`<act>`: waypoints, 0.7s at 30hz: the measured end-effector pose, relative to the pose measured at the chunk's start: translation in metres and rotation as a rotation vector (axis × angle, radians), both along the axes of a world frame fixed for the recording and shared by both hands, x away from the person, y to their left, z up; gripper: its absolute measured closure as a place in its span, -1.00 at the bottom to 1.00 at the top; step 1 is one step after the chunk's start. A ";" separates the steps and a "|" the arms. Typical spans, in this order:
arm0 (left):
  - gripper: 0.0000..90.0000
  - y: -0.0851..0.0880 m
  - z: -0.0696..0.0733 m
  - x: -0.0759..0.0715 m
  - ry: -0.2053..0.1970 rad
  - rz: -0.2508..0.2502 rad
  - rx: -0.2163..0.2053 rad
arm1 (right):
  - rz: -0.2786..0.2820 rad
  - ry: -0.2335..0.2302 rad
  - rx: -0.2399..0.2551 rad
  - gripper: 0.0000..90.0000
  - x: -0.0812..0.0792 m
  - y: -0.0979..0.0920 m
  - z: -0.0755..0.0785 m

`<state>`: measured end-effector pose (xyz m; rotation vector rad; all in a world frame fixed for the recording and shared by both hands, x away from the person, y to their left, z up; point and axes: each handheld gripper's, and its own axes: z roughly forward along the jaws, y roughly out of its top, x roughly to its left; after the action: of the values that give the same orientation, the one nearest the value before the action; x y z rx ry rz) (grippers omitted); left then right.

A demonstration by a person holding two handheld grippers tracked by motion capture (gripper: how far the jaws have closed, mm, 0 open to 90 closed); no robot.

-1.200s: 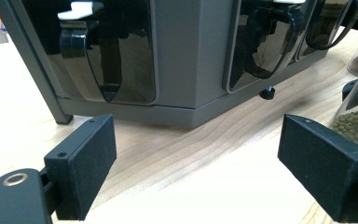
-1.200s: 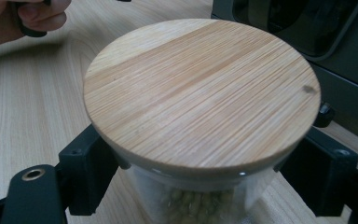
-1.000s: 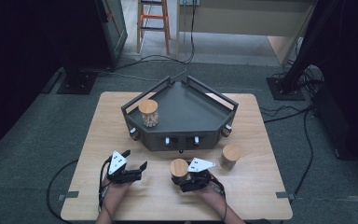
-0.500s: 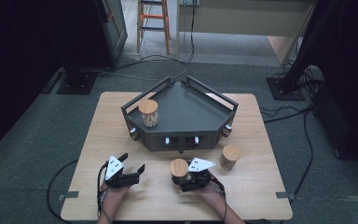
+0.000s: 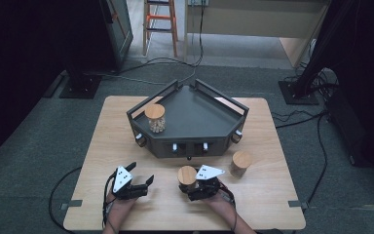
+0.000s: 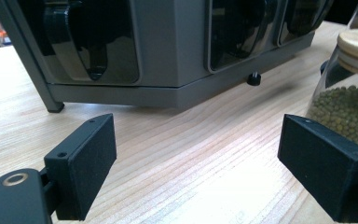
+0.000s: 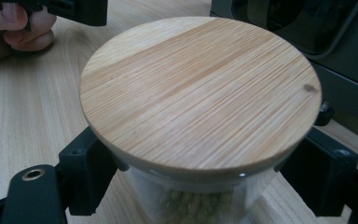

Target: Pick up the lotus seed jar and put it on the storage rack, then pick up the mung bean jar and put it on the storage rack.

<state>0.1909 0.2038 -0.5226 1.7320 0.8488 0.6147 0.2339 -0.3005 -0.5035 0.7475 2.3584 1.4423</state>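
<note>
A glass jar of green beans with a round wooden lid stands on the wooden table in front of the dark grey angular tray. My right gripper is shut on this jar, one jaw against each side of the glass just under the lid. My left gripper is open over bare table to the left, nothing between its jaws. In the left gripper view the bean jar rises at the right, beyond the right jaw.
A second wooden-lidded jar stands on the tray's left part. A third jar stands on the table right of the held one. The tray's front has knobs and dark windows. Cables trail off the table's front edge.
My left gripper has drifted slightly toward the table's front edge, still open. The right gripper and its jar have stayed put.
</note>
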 end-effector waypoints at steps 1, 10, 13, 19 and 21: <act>-0.75 0.000 -0.001 0.000 0.000 0.005 -0.011 | 0.000 0.000 0.000 -0.60 0.000 0.000 0.000; -0.75 -0.003 0.000 -0.002 -0.009 0.003 0.017 | -0.001 -0.001 -0.010 -0.60 0.000 0.002 0.001; -0.75 -0.003 0.000 -0.002 -0.008 0.005 0.017 | -0.003 -0.001 -0.013 -0.60 0.000 0.002 0.001; -0.75 -0.003 0.001 -0.001 -0.004 0.006 0.019 | -0.009 0.000 -0.021 -0.60 0.000 0.004 0.002; -0.75 -0.003 0.001 -0.002 -0.004 0.006 0.020 | -0.011 0.000 -0.023 -0.60 -0.001 0.005 0.002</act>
<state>0.1893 0.2005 -0.5214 1.7458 0.8483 0.6327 0.2331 -0.2959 -0.5014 0.7534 2.3624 1.4083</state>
